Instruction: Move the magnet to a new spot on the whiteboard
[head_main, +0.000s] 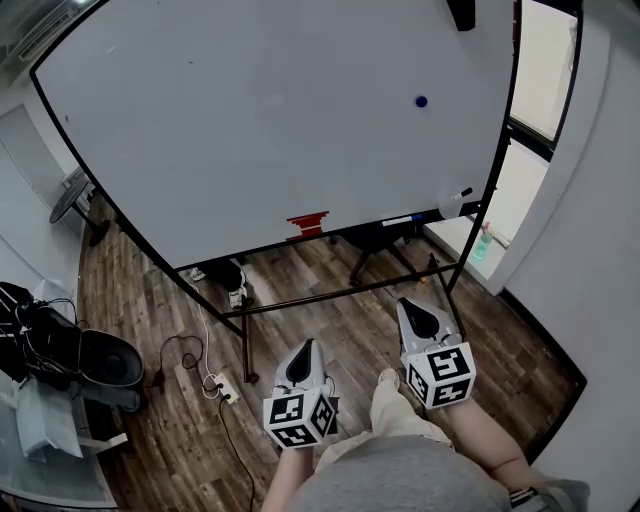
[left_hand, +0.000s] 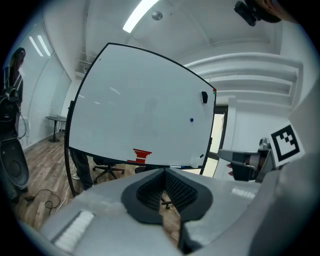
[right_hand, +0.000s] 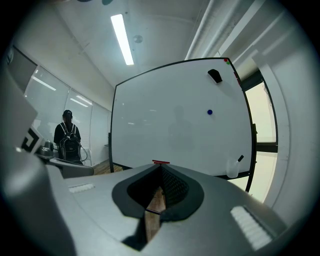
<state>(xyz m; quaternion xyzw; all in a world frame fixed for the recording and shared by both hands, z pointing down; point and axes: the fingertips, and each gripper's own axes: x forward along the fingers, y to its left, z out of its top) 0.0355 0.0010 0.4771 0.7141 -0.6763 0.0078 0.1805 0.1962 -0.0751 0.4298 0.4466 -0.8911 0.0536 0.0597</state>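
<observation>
A small blue magnet sticks to the right part of the big whiteboard, which stands on a wheeled frame ahead of me. The left gripper view also shows the magnet, as does the right gripper view, magnet. Both grippers hang low by the person's legs, well short of the board. My left gripper points at the board with its jaws together and nothing in them. My right gripper is shut and empty too. Each gripper view shows its own closed tips, left gripper and right gripper.
A red object sits at the board's lower edge, a cup with a marker at its right end, and a black eraser up high. An office chair stands behind the frame. Cables and a power strip lie on the floor. A person with a backpack stands at the left.
</observation>
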